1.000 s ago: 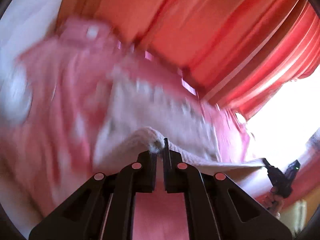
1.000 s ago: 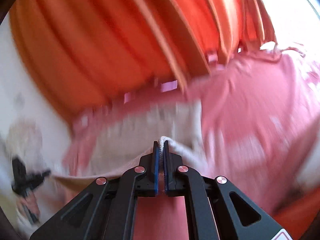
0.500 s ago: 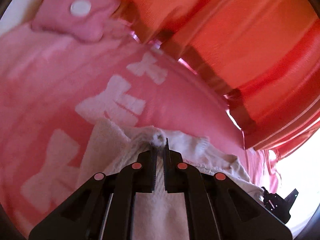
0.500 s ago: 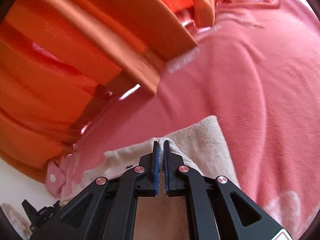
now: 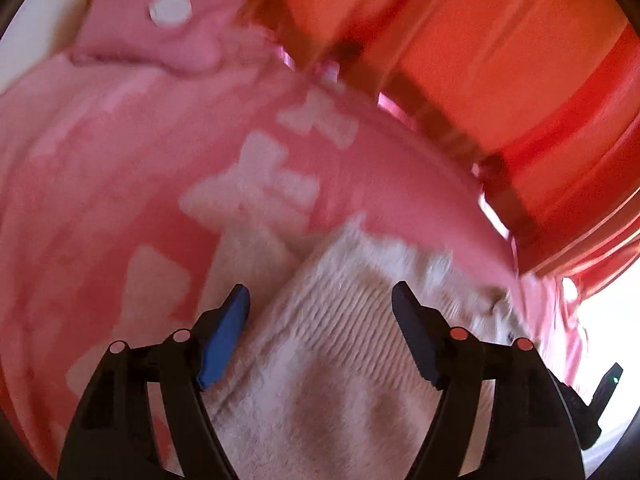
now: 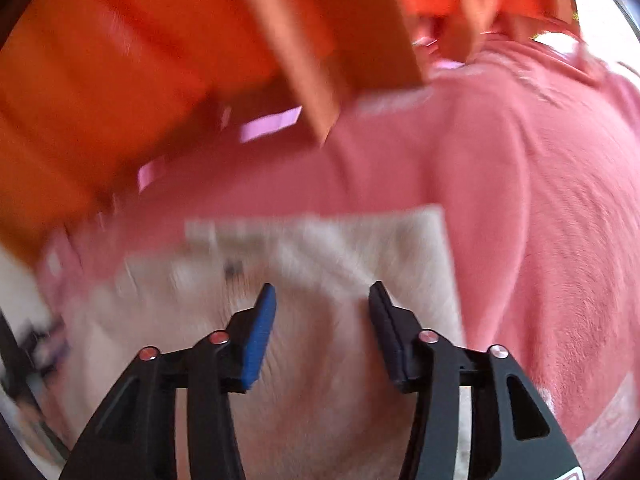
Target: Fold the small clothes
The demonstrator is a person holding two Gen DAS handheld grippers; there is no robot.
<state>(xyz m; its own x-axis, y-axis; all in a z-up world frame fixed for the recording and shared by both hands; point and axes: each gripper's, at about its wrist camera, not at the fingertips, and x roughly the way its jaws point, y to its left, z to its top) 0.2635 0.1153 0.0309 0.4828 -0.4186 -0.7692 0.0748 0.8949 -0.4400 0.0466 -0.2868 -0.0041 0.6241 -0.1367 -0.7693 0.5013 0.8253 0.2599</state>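
Observation:
A small cream knitted garment (image 5: 340, 344) lies on a pink blanket (image 5: 100, 208) with pale bow shapes. My left gripper (image 5: 320, 300) is open just above it, jaws wide apart and empty. In the right wrist view the same cream garment (image 6: 320, 256) lies flat with a straight far edge on the pink blanket (image 6: 540, 200). My right gripper (image 6: 322, 300) is open over it and holds nothing. Both views are blurred by motion.
Orange-red curtains (image 5: 500, 60) hang behind the bed, also in the right wrist view (image 6: 140, 60). A pink pillow with a white disc (image 5: 168, 28) lies at the far left. The other gripper (image 5: 600, 392) shows at the right edge.
Both grippers were shut on the cream garment's edge and carried it down onto the blanket. Now both have opened and let it go; it lies on the blanket.

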